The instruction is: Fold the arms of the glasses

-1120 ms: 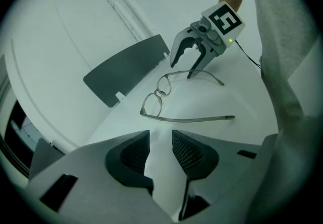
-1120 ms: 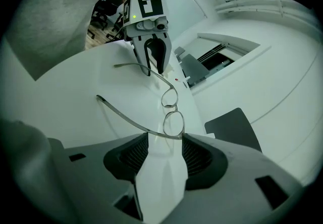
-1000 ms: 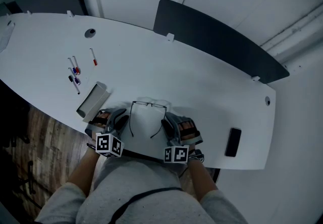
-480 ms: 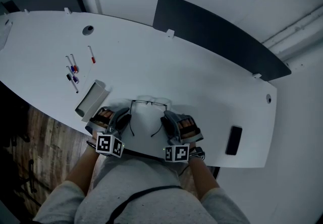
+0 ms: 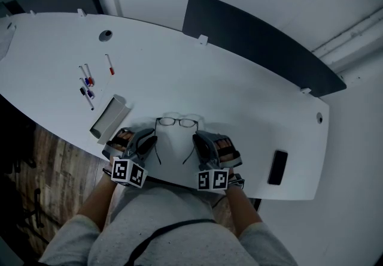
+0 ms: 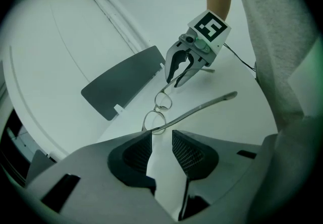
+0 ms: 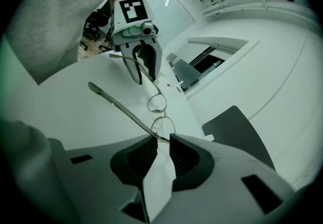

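Thin-rimmed glasses [image 5: 177,121] lie on the white table [image 5: 239,103] close to its near edge, lenses away from me and both arms unfolded toward me. My right gripper [image 5: 196,139] has just been closing its jaws. In the right gripper view its pads [image 7: 182,156] pinch the right arm [image 7: 126,112] close to the hinge. My left gripper [image 5: 151,139] is open beside the left arm. That arm [image 6: 202,107] crosses just past its tips in the left gripper view, and nothing lies between the pads [image 6: 189,151].
Several pens [image 5: 87,86] and a red-capped marker [image 5: 110,66] lie at the far left. A grey open box [image 5: 109,118] stands just left of my left gripper. A black phone [image 5: 277,168] rests at the right. A dark panel [image 5: 257,43] borders the table's far side.
The right jaws have narrowed onto the right arm near the hinge. The glasses' front now shows its lenses more plainly. Both grippers have barely shifted.
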Motion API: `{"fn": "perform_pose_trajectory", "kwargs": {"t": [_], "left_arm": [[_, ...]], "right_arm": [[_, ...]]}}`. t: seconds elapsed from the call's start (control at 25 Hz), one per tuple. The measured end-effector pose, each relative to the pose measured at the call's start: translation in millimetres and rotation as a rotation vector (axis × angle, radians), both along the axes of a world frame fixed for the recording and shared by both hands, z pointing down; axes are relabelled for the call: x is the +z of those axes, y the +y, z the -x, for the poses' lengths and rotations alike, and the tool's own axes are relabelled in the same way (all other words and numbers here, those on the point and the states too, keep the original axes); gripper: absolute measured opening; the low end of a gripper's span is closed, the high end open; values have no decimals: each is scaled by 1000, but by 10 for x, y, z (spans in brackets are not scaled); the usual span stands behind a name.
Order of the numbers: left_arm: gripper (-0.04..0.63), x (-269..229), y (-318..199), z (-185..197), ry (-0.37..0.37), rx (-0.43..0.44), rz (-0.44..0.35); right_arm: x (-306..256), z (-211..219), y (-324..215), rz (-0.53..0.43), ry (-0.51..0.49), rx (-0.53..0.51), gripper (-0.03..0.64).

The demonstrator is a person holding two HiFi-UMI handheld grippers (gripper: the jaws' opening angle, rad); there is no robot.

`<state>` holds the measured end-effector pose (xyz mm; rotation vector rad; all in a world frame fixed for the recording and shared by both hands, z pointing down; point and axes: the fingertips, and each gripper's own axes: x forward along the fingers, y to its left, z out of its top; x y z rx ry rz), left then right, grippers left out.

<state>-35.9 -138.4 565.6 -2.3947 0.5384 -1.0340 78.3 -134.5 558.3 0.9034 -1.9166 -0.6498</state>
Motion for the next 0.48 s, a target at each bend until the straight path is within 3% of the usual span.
{"fn": "perform_pose_trajectory", "kwargs": {"t": [0.16, 0.48], "left_arm": [[84, -91, -6, 32, 31, -26, 5], [52, -129, 34, 106, 85, -90, 46]], "right_arm": [[-117, 6, -27, 29, -105, 24, 41], [-183, 93, 41, 136, -246, 54, 40]]}}
